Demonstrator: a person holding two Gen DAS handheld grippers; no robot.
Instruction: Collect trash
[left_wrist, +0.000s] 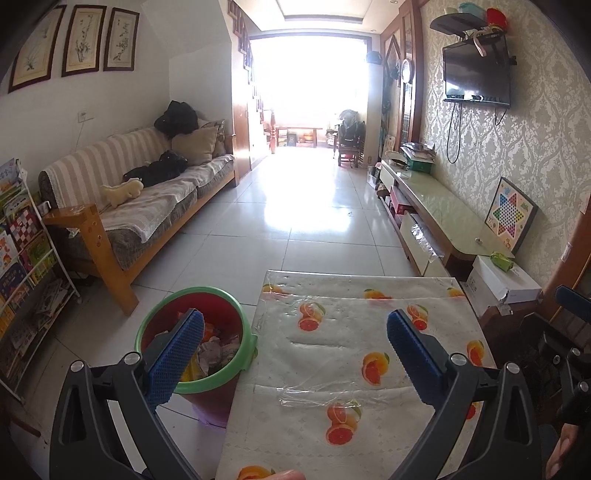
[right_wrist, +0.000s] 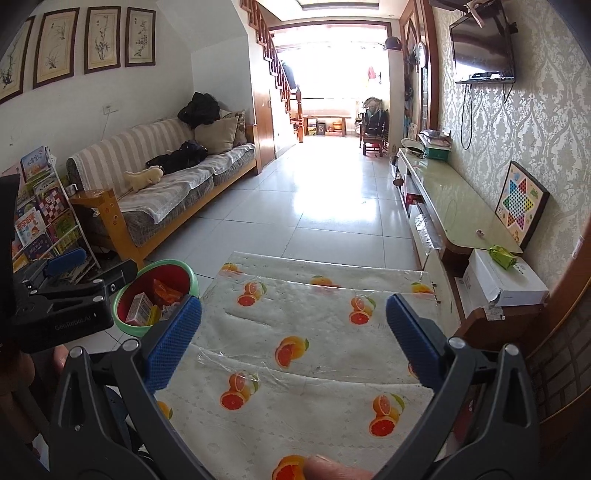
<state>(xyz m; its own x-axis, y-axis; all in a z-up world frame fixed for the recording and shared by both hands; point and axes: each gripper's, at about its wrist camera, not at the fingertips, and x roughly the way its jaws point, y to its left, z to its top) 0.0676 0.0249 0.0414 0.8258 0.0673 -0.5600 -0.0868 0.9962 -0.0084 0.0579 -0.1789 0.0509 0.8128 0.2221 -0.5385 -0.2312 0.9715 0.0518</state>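
Trash fills the round bin (left_wrist: 192, 339) that stands on the tiled floor (left_wrist: 317, 206) just beside the table's left edge: crumpled paper, orange wrappers and, from your right wrist view, a small pink carton (right_wrist: 138, 309) lie heaped inside its red wall under a pale green plastic rim. Your table (left_wrist: 332, 354) is covered by a glossy, wrinkled plastic cloth printed with halved oranges on a white quilted pattern, creased in long folds across its width. Your left gripper (left_wrist: 295, 354) hovers over the table's near left corner with its blue, fine-ribbed pads (left_wrist: 177, 358) spread wide and nothing between them; the left pad overlaps the bin's rim in the view. Your right gripper (right_wrist: 293, 341) hangs above the table's middle, its textured blue pads (right_wrist: 173, 343) likewise parted and bare. Beyond the table's far edge the shiny pale tiles run down a long room toward a bright window. Left of the table sits a wooden-framed sofa (left_wrist: 147, 192) with striped fabric covers, a cream plush toy (left_wrist: 123, 192) and dark clothing on it, and a wire rack of children's books (left_wrist: 22, 258) nearer to you. Right of the table, a low glass-topped cabinet (left_wrist: 443, 206) lines the damask wallpaper, with a white cardboard box (left_wrist: 502, 284) at its near end and a star-patterned game board (left_wrist: 511, 214) leaning on the wall.
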